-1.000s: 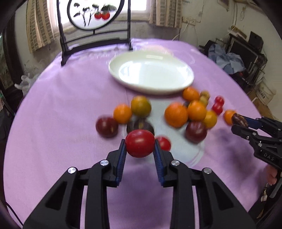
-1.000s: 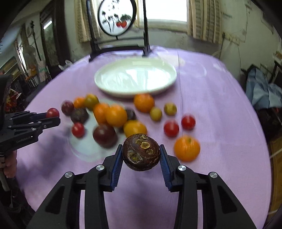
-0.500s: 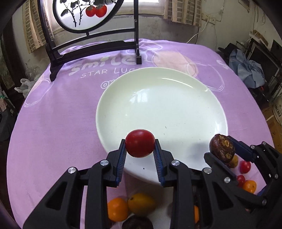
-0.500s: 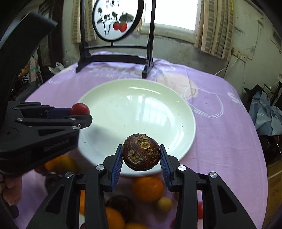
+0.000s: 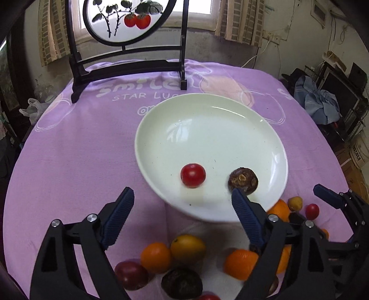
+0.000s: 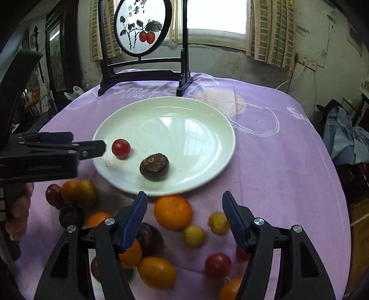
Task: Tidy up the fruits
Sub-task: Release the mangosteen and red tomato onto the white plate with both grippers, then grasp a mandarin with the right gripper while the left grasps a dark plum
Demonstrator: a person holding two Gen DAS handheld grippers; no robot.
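The purple tablecloth read "smile" and "STAR LU", the rest cut off by the white plate and the stand of the painted round screen; small black characters on that screen were too fine to read. The red tomato and the dark brown fruit lay apart on the plate; the left gripper and right gripper both stood with jaws spread wide, holding nothing. The loose fruits lay on the cloth below the plate, several blurred or hidden behind the fingers.

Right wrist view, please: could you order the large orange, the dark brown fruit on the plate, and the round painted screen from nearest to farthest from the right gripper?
1. Large orange, on the cloth just ahead of the open right gripper.
2. Dark brown fruit, on the white plate, near its front edge.
3. Round painted screen, upright at the table's far edge.
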